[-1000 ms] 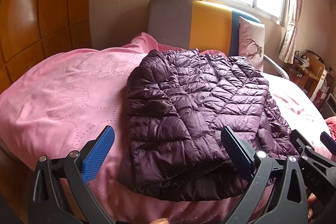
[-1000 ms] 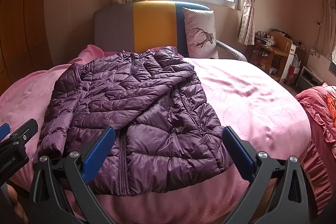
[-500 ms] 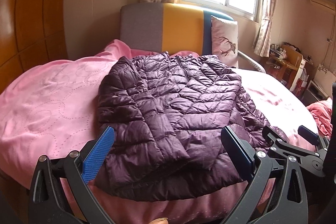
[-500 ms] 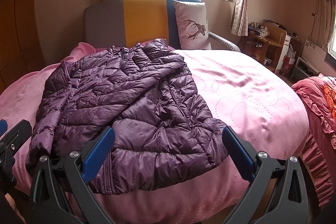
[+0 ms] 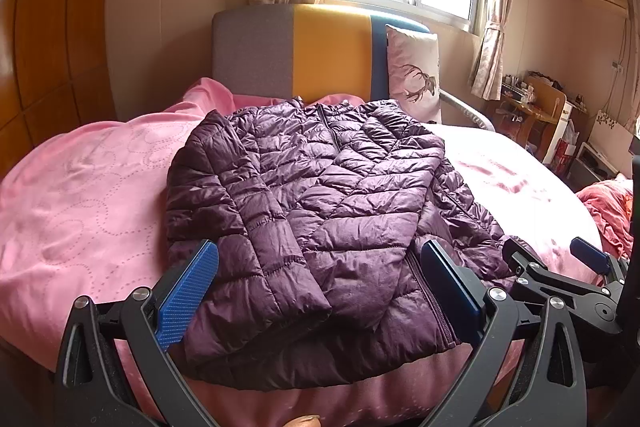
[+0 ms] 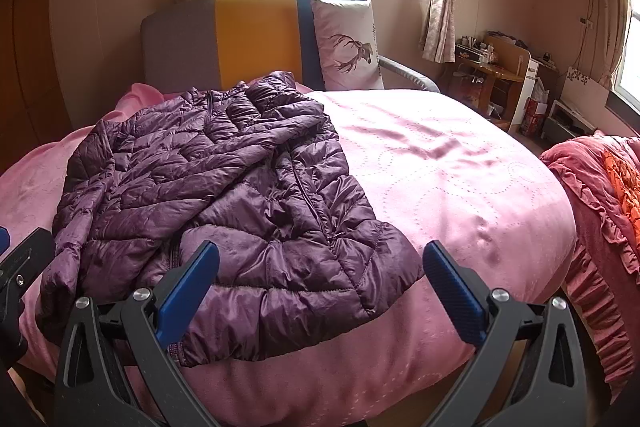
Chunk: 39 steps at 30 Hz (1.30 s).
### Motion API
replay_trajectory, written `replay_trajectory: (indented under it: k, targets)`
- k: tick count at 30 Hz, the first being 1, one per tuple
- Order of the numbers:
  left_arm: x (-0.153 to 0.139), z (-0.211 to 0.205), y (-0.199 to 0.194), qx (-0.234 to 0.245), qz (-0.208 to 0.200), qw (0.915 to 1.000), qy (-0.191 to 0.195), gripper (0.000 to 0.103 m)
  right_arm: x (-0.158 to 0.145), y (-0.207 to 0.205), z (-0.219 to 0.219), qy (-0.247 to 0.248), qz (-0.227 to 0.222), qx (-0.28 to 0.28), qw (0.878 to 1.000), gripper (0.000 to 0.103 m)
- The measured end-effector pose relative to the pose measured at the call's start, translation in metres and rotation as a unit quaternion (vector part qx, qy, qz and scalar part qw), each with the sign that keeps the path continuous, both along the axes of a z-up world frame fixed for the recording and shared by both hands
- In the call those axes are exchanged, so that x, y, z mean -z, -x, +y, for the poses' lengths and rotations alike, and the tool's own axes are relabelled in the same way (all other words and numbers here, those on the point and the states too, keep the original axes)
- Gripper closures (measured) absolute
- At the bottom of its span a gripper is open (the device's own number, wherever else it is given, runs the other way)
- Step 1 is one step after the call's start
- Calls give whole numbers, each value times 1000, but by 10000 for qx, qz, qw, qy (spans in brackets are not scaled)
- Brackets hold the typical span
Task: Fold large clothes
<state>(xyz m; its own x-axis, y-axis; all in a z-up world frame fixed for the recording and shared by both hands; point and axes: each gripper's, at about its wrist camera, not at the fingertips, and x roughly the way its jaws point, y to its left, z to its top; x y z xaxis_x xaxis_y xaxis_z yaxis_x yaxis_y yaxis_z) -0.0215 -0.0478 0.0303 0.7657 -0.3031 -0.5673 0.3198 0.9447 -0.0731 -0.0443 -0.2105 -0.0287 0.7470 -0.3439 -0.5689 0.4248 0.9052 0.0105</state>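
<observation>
A dark purple quilted puffer jacket [image 5: 320,211] lies spread on a pink bed [image 5: 80,211], zip side up, both sleeves folded in over its front. My left gripper [image 5: 320,291] hovers open over the jacket's hem near the bed's front edge, holding nothing. In the right wrist view the jacket [image 6: 224,195] fills the left half of the bed [image 6: 460,187]. My right gripper [image 6: 320,291] is open above the jacket's lower right corner, apart from the cloth. The right gripper [image 5: 560,267] also shows at the right edge of the left wrist view.
A grey, yellow and blue headboard [image 6: 248,39] and a deer-print pillow [image 6: 348,47] stand at the bed's far end. A red ruffled quilt [image 6: 600,195] lies to the right. A cluttered wooden desk [image 6: 492,71] stands by the wall, wooden panelling [image 5: 44,39] on the left.
Both grippers have drawn back and swung slightly right, so the jacket sits further left and lower in each view. Both stay open. The jacket has not moved.
</observation>
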Motion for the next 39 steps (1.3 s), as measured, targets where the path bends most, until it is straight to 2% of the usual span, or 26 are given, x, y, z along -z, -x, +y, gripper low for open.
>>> replay_trajectory:
  k: [30, 35, 37, 39]
  targets:
    - [19, 6, -17, -247, 312, 9990, -201, 3, 15, -10, -6, -167, 232, -171, 9994, 2]
    - [25, 9, -22, -159, 397, 9988, -256, 3, 14, -23, -8, -436, 218, -528, 9974, 2]
    - [28, 17, -26, 41, 532, 9985, -98, 3, 12, -33, -6, -621, 205, -815, 9945, 2]
    - [30, 34, -30, -22, 608, 9981, 112, 3, 11, -45, 0, -783, 205, -1161, 9899, 5]
